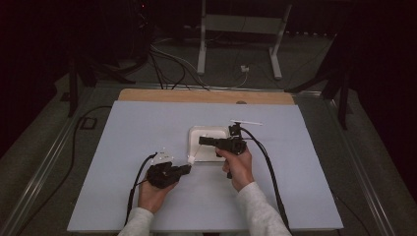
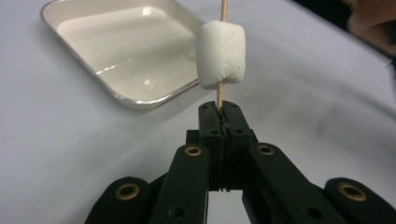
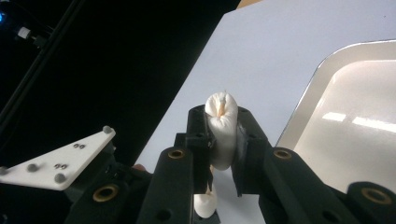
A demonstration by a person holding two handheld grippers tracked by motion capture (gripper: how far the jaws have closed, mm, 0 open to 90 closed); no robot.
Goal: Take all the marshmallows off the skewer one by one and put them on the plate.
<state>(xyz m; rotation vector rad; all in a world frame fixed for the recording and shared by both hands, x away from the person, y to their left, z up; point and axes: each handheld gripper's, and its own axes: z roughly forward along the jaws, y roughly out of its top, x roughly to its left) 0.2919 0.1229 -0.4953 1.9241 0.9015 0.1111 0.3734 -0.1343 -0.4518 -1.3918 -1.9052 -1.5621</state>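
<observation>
Left tool [image 2: 223, 116] pinches skewer [image 2: 219, 95]; marshmallow [image 2: 221, 53] beside tray [image 2: 140, 100] rim.

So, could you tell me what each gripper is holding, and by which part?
The left gripper clamps the bare end of the wooden skewer, below a marshmallow. The right gripper squeezes a second marshmallow by its sides, on that skewer.

Your left gripper [image 1: 188, 168] sits low on the pale blue-grey rectangular table sheet [image 1: 123, 147], its black jaws pointing right toward the small white rectangular tray [image 1: 209, 133] with rounded corners. A small white marshmallow piece [image 1: 191, 159] shows just beyond its tips, at the tray's near left corner. Your right gripper [image 1: 202, 140] reaches left, above the tray. A thin white stick [image 1: 246, 122] lies just behind your right hand [image 1: 238, 164].
</observation>
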